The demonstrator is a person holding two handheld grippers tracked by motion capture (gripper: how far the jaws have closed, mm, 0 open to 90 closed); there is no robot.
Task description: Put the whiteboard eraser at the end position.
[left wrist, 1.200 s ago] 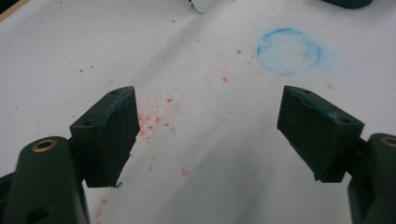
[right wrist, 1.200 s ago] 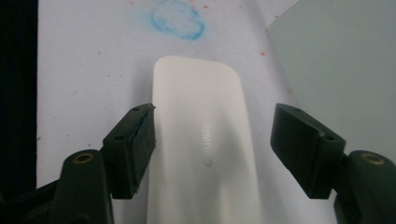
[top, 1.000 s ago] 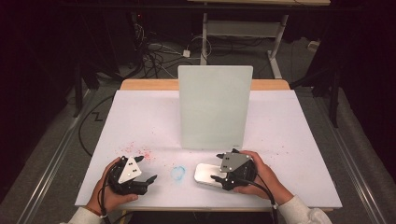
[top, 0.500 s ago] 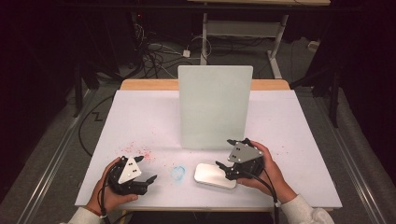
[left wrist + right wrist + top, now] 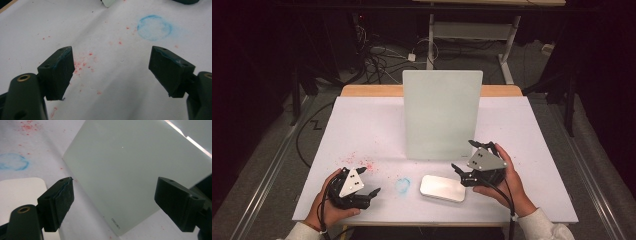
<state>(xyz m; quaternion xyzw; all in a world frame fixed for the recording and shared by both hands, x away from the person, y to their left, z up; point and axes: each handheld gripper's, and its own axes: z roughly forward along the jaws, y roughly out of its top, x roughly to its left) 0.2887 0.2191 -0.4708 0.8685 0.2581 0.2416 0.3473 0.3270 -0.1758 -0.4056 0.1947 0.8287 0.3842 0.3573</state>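
One board (image 5: 442, 114) stands upright; one white pad (image 5: 442, 188) lies flat; two grippers, left (image 5: 371, 194) and right (image 5: 464, 171), gape wide, empty.

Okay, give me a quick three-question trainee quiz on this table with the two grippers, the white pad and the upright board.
1. True or false: the right gripper is clamped on the white pad.
2. Multiple choice: the blue ring mark on the table cover lies A) behind the upright board, B) between the left gripper and the pad, C) at the far right edge.
3. Fill in: the red specks lie on the ___ gripper's side of the board.

Key: 1 false, both grippers are open and empty; 2 B; 3 left.
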